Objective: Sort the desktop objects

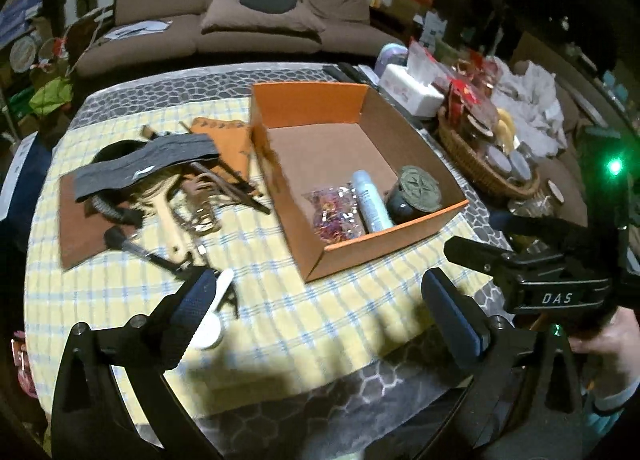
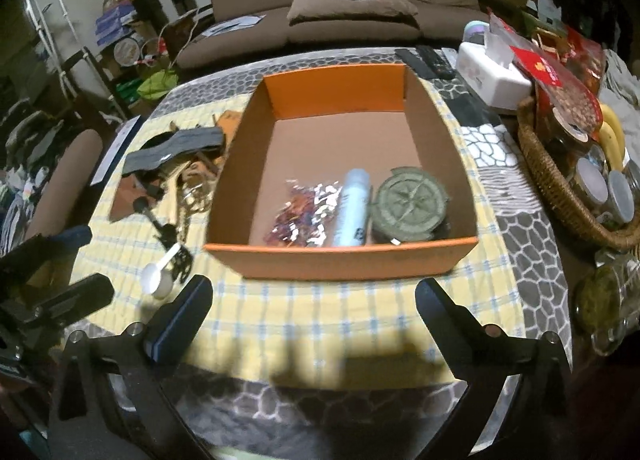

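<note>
Both grippers hover over the near edge of the desk [image 2: 520, 260], and both are spread wide with nothing between the fingers. The left gripper [image 1: 320, 308] sits over the yellow checked cloth [image 1: 300, 320], its left finger just beside a white plastic scoop [image 1: 214, 312] lying on the cloth. The right gripper [image 2: 314, 316] faces the orange cardboard box [image 2: 340, 260] straight on.

Inside the box, lined up along the near wall: a crinkly bag of colourful bits [image 2: 308, 216], a pale blue tube [image 2: 354, 206] lying flat next to it, and a dark round jar with a greenish patterned lid [image 2: 412, 204] touching the tube's right side.

Left of the box is the unsorted pile — a grey fabric band [image 1: 148, 170] draped on top, a wooden brush [image 1: 168, 212] under it, a black-tipped makeup brush [image 1: 136, 248], some sticks and an orange pouch [image 1: 228, 140], all tangled together on a brown sheet [image 1: 80, 236].

To the right of the box, a wicker basket [image 2: 552, 180] holds jars and bananas, with a white tissue box [image 2: 492, 76] behind it. A brown sofa [image 2: 360, 0] runs along the back.
</note>
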Demonstrator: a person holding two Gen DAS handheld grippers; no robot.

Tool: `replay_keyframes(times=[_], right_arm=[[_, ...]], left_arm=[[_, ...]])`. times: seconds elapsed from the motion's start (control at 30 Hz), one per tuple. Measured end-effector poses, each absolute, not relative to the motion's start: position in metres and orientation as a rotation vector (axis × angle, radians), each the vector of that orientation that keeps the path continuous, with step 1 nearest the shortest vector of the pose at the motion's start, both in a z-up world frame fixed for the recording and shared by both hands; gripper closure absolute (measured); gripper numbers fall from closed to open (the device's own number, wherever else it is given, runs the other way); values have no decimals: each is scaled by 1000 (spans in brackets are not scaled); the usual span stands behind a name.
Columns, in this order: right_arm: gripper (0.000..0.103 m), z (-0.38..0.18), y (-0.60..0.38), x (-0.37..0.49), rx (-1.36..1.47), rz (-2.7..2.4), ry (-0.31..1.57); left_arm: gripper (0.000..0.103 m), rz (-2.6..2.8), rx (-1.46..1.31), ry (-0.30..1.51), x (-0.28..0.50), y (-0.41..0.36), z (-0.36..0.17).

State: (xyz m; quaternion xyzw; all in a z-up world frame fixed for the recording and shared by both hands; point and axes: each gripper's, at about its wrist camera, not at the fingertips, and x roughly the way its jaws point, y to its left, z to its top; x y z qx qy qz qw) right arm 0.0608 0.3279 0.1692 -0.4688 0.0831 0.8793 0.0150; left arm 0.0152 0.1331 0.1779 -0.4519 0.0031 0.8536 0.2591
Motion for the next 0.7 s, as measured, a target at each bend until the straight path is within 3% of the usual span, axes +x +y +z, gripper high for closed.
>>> replay_keyframes(times=[0.7], right_arm=[[1, 206, 209, 80, -1458, 2815, 210]], left_arm=[[0, 2559, -1220, -49, 59, -38, 215]])
